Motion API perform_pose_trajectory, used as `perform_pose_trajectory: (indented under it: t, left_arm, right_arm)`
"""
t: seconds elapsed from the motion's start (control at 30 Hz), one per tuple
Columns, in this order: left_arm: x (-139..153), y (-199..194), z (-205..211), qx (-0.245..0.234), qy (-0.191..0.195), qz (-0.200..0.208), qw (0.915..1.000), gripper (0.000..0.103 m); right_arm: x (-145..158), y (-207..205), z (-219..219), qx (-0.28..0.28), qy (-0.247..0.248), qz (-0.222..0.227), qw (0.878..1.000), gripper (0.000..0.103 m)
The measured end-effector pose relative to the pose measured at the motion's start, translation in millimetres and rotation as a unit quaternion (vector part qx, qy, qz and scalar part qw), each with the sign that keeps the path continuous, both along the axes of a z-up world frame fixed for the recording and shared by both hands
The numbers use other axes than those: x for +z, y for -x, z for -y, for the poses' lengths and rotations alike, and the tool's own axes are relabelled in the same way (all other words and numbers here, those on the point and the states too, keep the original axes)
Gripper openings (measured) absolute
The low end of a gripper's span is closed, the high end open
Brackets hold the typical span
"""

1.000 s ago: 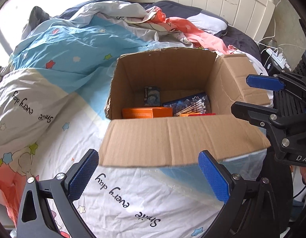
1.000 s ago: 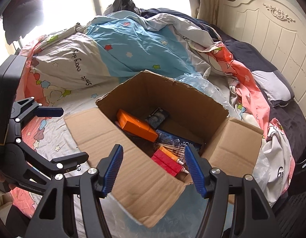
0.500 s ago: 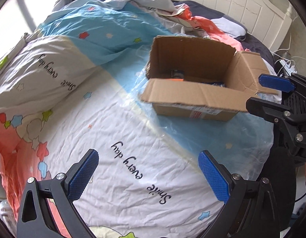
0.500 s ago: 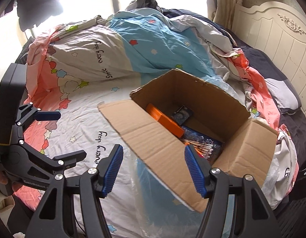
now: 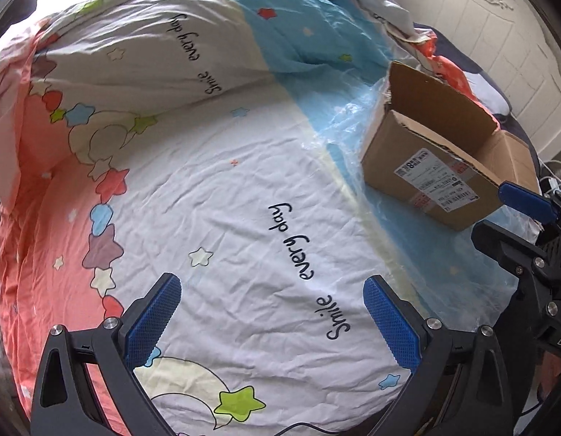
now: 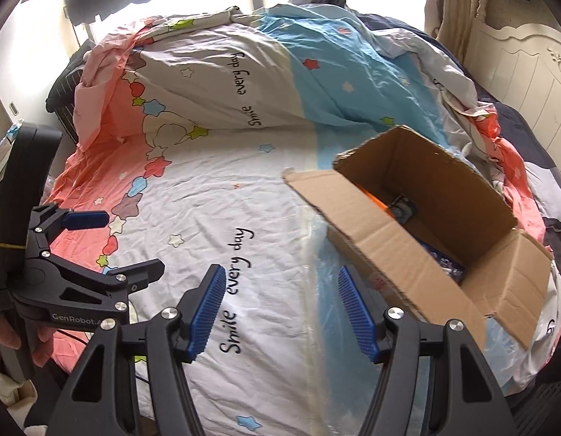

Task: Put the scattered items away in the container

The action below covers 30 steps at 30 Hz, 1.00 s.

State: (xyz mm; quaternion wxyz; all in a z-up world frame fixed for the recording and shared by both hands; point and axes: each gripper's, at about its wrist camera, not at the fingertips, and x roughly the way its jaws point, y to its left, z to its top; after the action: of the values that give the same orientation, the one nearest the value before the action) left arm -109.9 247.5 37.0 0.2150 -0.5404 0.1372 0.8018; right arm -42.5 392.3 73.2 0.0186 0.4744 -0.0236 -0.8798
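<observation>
Sitting right of both empty tools (image 6: 282,310), the cardboard box (image 6: 418,250) holds items.

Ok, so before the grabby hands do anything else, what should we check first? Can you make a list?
1. Left gripper empty and open: ok, nothing between its blue pads.
2. Right gripper empty and open: ok, only the bed sheet shows between its pads.
3. Cardboard box open on top: ok, its flaps are folded out.
4. Things already in the box: ok, an orange item and a dark packet lie inside.
5. Stray items left on the sheet: cannot tell, none show in either view, but the rumpled quilt could hide some.
</observation>
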Motion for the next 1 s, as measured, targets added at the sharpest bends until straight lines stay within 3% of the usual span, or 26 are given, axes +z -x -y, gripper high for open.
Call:
perform_pose_trajectory:
  t: [0.3, 1.0]
  left_arm:
    - [-14.2, 6.1, 68.8, 0.084, -0.016, 0.03, 0.9959, 0.103]
    - [-27.4, -14.2, 154.5, 0.165, -0.002, 0.021, 0.986, 0.103]
  right_arm:
    - [-14.2, 9.5, 57.9, 0.015, 0.001, 0.002, 1.0, 0.061]
    - [-33.8, 11.9, 135.7, 0.052, 0.001, 0.019, 0.998, 0.061]
